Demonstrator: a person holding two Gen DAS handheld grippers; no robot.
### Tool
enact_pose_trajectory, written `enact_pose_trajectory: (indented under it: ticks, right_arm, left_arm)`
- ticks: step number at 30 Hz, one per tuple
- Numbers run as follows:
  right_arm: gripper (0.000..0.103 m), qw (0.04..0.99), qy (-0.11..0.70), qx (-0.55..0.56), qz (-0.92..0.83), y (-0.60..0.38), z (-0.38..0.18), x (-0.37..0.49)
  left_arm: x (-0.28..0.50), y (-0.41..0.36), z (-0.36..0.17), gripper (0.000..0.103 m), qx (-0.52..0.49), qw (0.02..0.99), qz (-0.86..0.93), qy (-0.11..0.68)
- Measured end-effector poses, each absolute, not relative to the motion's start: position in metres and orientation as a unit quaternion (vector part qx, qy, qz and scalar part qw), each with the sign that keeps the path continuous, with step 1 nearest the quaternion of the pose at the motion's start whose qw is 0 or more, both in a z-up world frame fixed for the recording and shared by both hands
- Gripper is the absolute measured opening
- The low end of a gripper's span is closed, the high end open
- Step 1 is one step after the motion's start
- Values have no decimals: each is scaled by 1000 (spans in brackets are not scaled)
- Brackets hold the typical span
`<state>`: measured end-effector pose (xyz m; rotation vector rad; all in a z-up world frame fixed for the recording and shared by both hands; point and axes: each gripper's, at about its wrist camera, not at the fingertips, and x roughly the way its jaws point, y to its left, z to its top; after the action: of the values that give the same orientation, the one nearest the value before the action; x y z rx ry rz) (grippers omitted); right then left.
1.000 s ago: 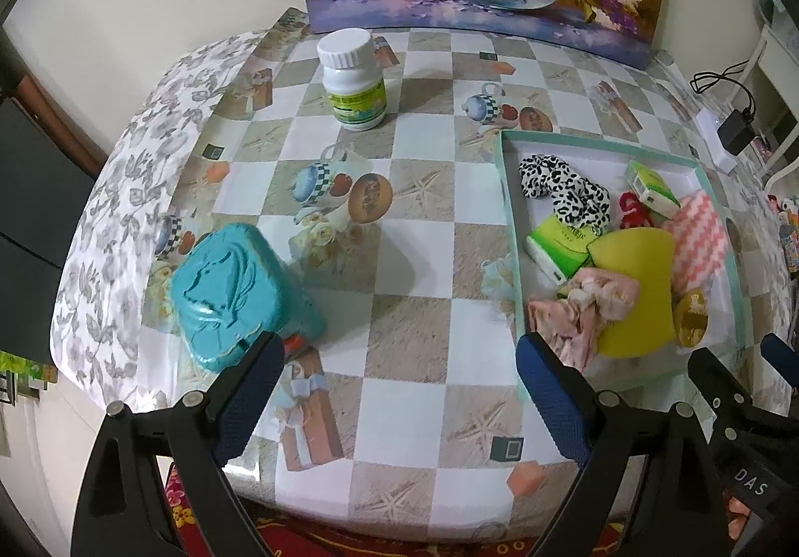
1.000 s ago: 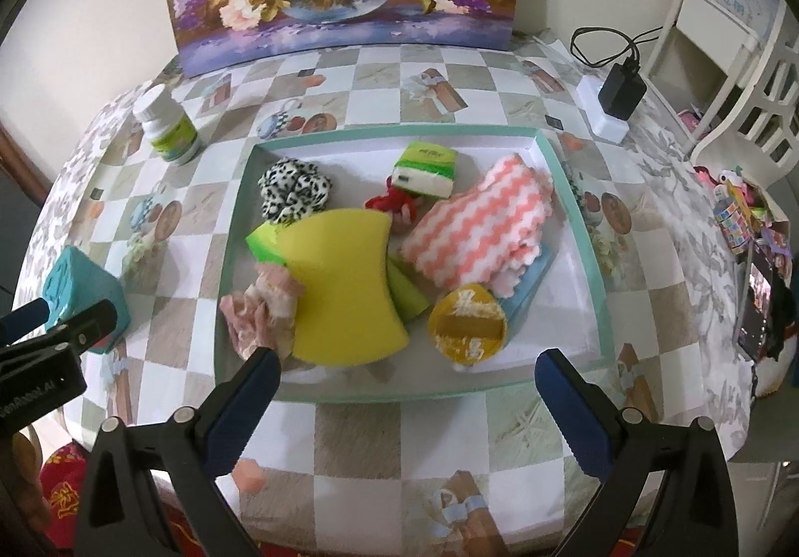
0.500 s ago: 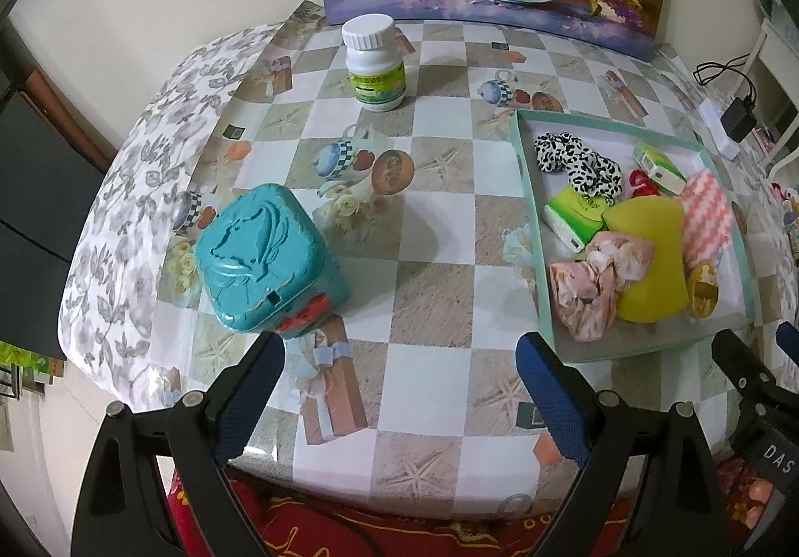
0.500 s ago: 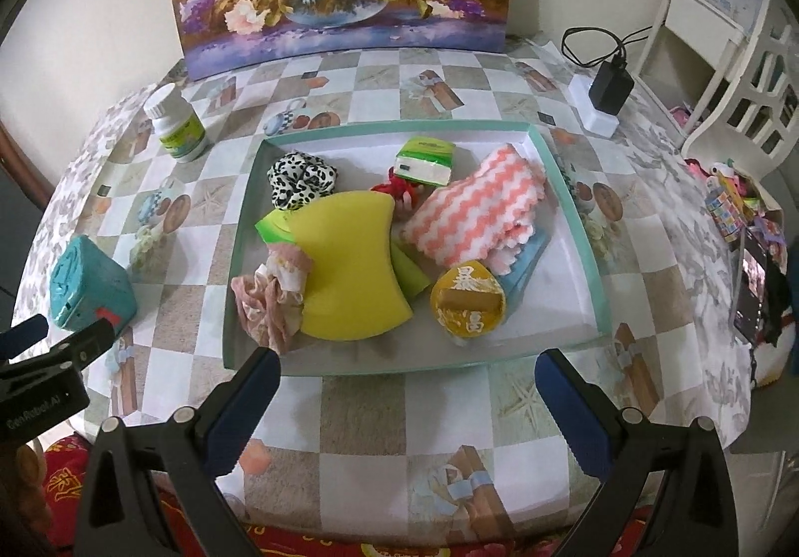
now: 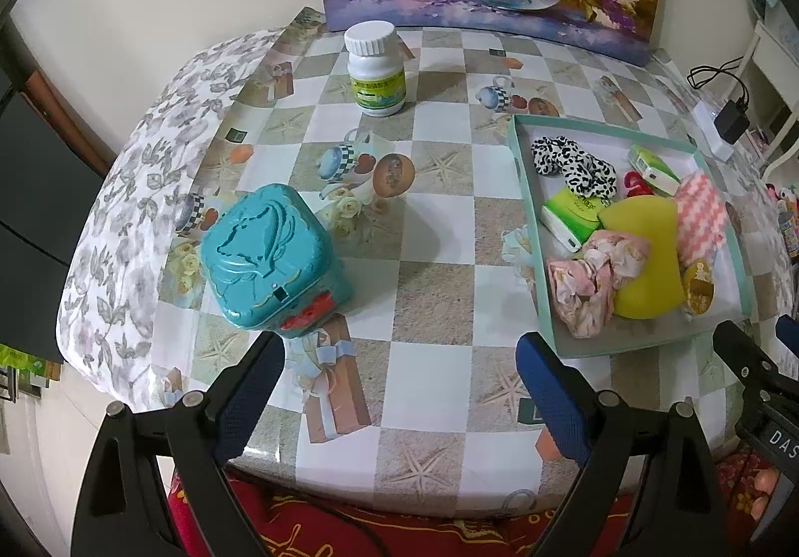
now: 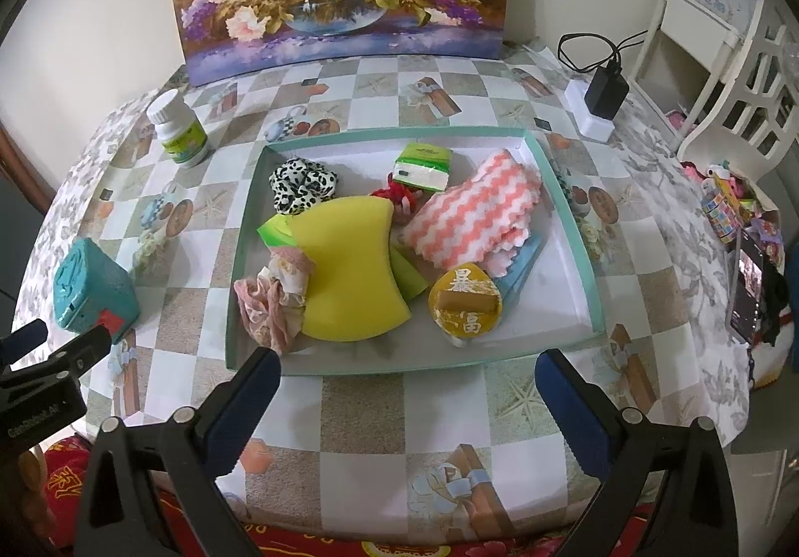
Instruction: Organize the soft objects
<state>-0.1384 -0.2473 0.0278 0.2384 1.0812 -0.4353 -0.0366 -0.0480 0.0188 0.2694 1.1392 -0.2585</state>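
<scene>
In the left wrist view, the left gripper (image 5: 399, 374) hangs above the near edge of the table (image 5: 439, 252), with its two blue-padded jaws spread wide and nothing between them. Its left finger is near a teal tin box (image 5: 272, 260) with an embossed lid. A white plastic bottle (image 5: 375, 67) with a screw cap stands far behind. The tablecloth is glossy and has a checked pattern. At the right lies the shallow teal tray (image 5: 522, 187), and the soft things are inside it.

In the right wrist view, the right gripper (image 6: 407, 379) is held over the table edge, just in front of the tray (image 6: 574, 227). Its jaws are also wide apart and empty. In the tray lie a curved yellow sponge (image 6: 349, 272), a pink crinkled scrunchie (image 6: 272, 302) touching its left side, a black-and-white spotted scrunchie (image 6: 302, 185), a fluffy pink-white zigzag cloth (image 6: 474, 217), a green tissue pack (image 6: 423, 165) and a round yellow pouch (image 6: 465, 304).
</scene>
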Motion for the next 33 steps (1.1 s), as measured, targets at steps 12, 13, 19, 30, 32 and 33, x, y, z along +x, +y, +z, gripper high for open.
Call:
enact_pose_trajectory:
  ticks: [12,13,19,30,32,33]
  right_arm:
    - [103,826,518,99,-199,-242,25,-133]
    - [103,826,518,98,-198,-242,25,-133]
    - [103,826,519,100,-197,-242,24,-132]
    - [103,825,519,103,-197,-244,24,-132]
    - [103,825,520,104,-198,-245,23,-133]
    - [103,825,519,104,-198,-246,24,-133]
  left_arm:
    - [-33,-47,17,94,125,824,-122,538]
    - [-33,-47,17,94,126,824,-122,538]
    - [-33,-46,17,94,127,824,-122,539]
    - [-32,-47,16,94,127,822,-122,541]
    - [-31,-47,17,94,127,822,-123,541]
    - [-31,-47,17,94,127,822,-123,541]
